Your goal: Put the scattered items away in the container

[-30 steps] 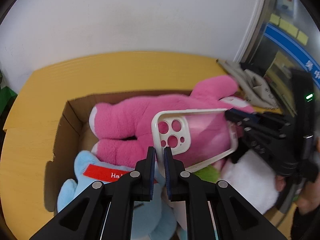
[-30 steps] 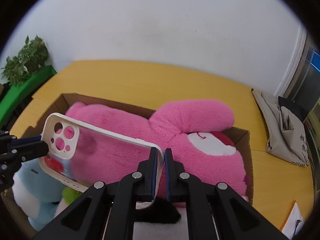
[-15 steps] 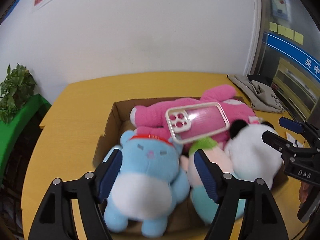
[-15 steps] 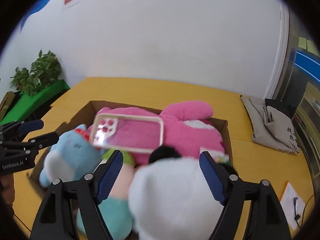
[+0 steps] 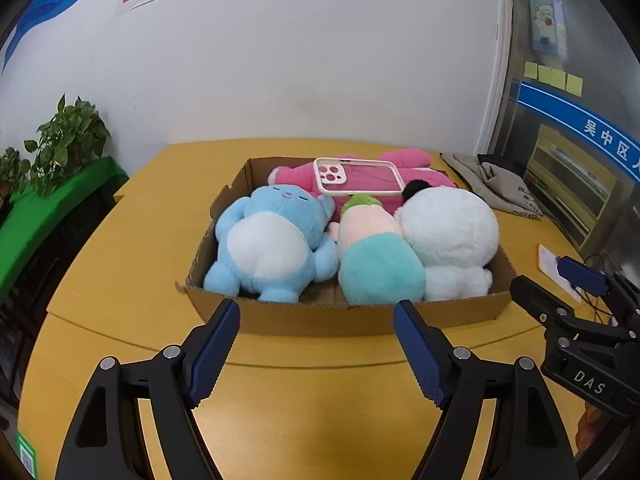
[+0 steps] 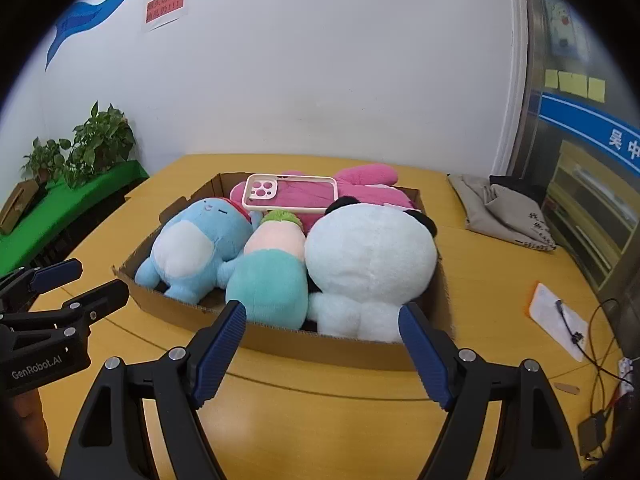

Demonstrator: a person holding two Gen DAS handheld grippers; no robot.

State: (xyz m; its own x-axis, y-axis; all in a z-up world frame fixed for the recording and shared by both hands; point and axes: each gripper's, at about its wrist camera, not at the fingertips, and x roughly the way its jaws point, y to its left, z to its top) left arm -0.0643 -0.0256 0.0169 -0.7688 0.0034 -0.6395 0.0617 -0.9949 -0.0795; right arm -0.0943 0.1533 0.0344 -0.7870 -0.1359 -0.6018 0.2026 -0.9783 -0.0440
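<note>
White wall and yellow counter (image 5: 132, 280) are surrounding the cardboard box (image 5: 348, 318), where four plush toys are lying with the phone case (image 5: 358, 176) resting on the pink plush (image 5: 404, 160) at its far end. I am holding my left tongs (image 5: 316, 350) and right tongs (image 6: 322, 346) apart and empty before the box, so tidying is looking finished. "DAS" and "GenRobot.AI" are showing on the tongs.

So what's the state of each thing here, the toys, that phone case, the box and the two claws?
Left claw: open, empty.
Right claw: open, empty.
Cardboard box: open-topped, full.
Phone case: lying flat on the pink plush.
Blue plush: on its back.
Panda plush: in the box.
Teal plush: lying between them.
</note>
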